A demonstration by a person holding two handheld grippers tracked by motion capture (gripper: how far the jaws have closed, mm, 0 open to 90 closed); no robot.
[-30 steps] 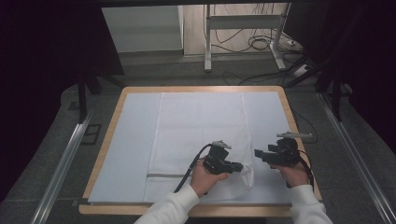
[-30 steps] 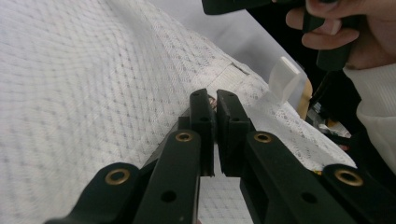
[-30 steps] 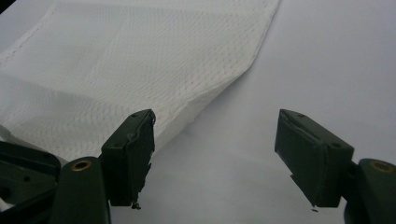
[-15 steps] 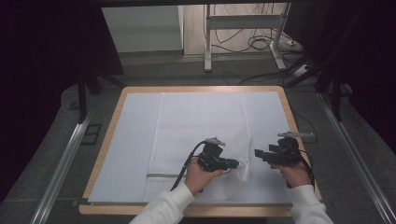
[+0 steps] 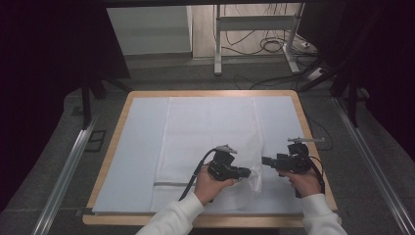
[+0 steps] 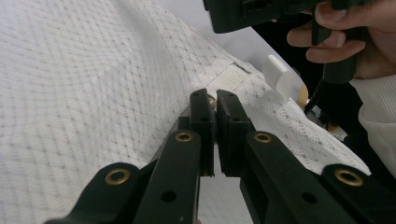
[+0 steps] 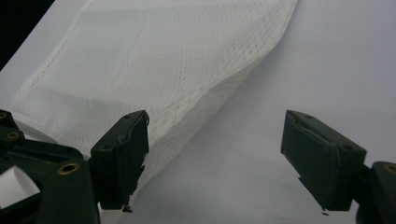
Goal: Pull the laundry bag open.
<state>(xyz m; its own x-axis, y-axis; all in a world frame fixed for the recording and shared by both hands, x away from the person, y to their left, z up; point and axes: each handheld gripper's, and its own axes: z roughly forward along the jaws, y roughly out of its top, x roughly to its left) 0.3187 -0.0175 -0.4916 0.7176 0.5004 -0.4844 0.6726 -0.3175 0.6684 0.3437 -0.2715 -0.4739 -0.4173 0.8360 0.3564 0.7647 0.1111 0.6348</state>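
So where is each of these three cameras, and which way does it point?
High view: above the person's side, looking forward and down on the table; forearms, hands, left gripper and right gripper show.
Left gripper view: rides that gripper, looking along shut jaws pinching the white mesh cloth; the other hand shows.
Right gripper view: rides that gripper, looking down between open jaws, which have just been opening with nothing between them.
All share the cloth's lifted edge.

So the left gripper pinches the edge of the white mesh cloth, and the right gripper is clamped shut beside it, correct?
Not quite. The right gripper stands wide open with nothing between its jaws, as the right gripper view shows. The left gripper does pinch the edge of the white mesh cloth.
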